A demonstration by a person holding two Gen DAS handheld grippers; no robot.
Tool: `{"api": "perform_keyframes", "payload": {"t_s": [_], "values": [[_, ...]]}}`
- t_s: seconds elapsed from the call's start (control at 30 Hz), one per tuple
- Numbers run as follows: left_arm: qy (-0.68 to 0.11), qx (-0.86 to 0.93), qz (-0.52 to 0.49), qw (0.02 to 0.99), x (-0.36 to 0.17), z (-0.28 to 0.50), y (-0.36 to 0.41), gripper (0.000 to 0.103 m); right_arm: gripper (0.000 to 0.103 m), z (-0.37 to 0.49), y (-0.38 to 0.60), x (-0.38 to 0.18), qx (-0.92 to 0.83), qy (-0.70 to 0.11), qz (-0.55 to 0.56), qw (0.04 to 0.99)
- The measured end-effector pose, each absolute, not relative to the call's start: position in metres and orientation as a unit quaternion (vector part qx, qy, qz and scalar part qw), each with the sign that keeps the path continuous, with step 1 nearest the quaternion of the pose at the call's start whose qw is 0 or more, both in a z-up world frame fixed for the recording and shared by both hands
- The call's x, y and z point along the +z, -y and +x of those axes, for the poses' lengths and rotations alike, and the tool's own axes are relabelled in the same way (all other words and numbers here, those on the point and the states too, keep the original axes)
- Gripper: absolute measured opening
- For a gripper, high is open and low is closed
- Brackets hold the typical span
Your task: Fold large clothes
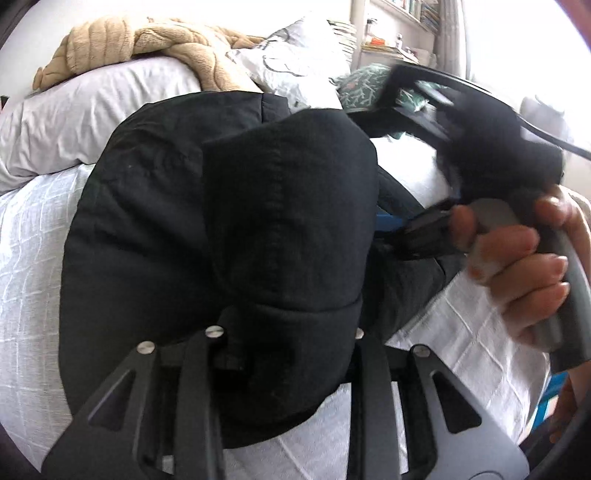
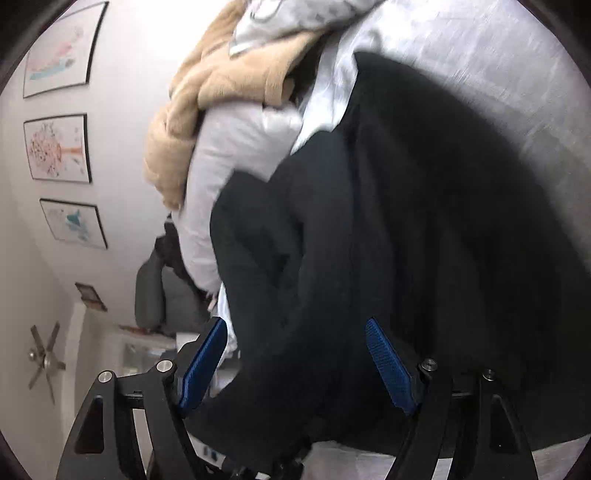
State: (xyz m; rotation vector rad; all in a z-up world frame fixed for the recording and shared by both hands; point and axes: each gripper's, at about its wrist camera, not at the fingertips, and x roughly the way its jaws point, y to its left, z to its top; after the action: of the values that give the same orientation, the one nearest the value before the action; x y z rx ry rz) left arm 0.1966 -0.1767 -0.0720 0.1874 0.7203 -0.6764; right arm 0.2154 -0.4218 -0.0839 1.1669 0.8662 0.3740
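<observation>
A large black garment (image 1: 184, 206) lies bunched on the bed, one layer folded over toward me. In the left wrist view my left gripper (image 1: 288, 332) sits at its near edge. A thick roll of the black cloth fills the gap between the fingers and hides the pads, so the gripper looks shut on it. To the right, a hand (image 1: 517, 258) holds my right gripper (image 1: 399, 229) low against the garment's side. In the right wrist view my right gripper (image 2: 295, 325) is open: its blue pads (image 2: 388, 365) stand wide apart and black cloth (image 2: 406, 221) lies loosely between them, unpinched.
The bed has a white quilted cover (image 1: 33, 258). Behind the garment lie a beige blanket (image 1: 166, 40), grey-white pillows (image 1: 295, 55) and a green patterned cushion (image 1: 365, 85). A bookshelf (image 1: 399, 22) stands beyond. Framed pictures (image 2: 59, 147) hang on the wall beside a grey chair (image 2: 155, 295).
</observation>
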Motion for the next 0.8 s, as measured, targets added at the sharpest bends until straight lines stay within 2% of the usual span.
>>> {"api": "perform_keyframes", "payload": {"t_s": [0.07,0.13,0.2,0.23,0.33,0.4,0.6,0.8], "values": [[-0.349,-0.337,0.106,0.868,-0.069,0.190,0.172,0.037,0.075,0.227,0.404,-0.088,0.172,-0.413,0.510,0.735],[-0.358,-0.348,0.117,0.859,-0.061,0.188,0.163,0.046,0.044,0.237,0.387,-0.088,0.157,-0.436,0.470,0.751],[-0.365,-0.366,0.117,0.848,-0.051,0.181,0.154,0.051,0.029,0.242,0.380,-0.088,0.153,-0.438,0.456,0.760],[-0.366,-0.374,0.113,0.844,-0.045,0.177,0.147,0.051,0.025,0.243,0.379,-0.088,0.151,-0.435,0.457,0.761],[-0.349,-0.401,0.089,0.842,-0.012,0.164,0.119,0.056,0.021,0.238,0.378,-0.077,0.149,-0.422,0.451,0.772],[-0.313,-0.412,0.069,0.853,0.014,0.158,0.097,0.068,0.020,0.236,0.376,-0.060,0.154,-0.408,0.437,0.787],[-0.298,-0.389,-0.012,0.872,0.046,0.193,0.069,0.068,0.017,0.231,0.385,-0.011,0.176,-0.364,0.398,0.823],[-0.342,-0.377,0.014,0.860,0.025,0.243,0.110,0.068,0.017,0.235,0.430,0.020,0.167,-0.361,0.358,0.845]]}}
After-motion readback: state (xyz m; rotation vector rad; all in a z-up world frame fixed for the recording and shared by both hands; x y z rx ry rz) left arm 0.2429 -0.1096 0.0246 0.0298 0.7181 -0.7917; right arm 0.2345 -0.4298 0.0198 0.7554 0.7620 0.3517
